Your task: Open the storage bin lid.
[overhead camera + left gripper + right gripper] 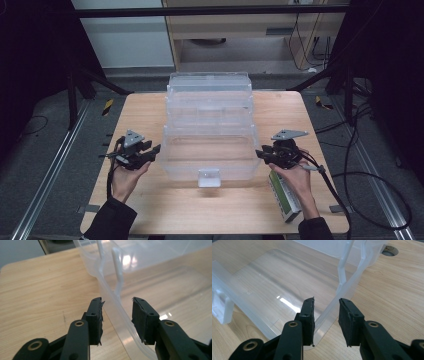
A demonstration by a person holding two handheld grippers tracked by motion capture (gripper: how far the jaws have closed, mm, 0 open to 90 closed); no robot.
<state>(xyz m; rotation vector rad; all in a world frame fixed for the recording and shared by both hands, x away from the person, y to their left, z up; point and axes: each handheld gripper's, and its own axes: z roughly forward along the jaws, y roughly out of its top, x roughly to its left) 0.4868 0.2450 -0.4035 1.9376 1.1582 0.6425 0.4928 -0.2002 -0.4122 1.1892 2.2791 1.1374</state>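
Inspecting the table [150, 107], we find a clear plastic storage box [210, 150] at its centre, its lid thrown back toward the far edge and its front latch [209, 177] facing the person. We see nothing inside it.

The left gripper [154, 150] sits at the box's left side. In the left gripper view its jaws straddle the left rim [110, 305], 1 pad outside the wall and 1 inside, with clear gaps on both sides, so they stand roughly half open and grip nothing.

The right gripper [260, 154] sits at the box's right side. In the right gripper view its jaws bracket the right rim [329, 311]; the left pad is just beside the plastic, possibly touching, and the right pad stands apart, so we read this as partly open with no firm hold.

A green and white carton [285, 195] lies on the table near the right hand [295, 177], partly under the forearm and outside the box.

Judgement on progress: the box stands open and both grippers are placed at its sides, but neither rim is clamped. We judge that closing on the rims and any lifting, shifting or loading of the box remain to be done
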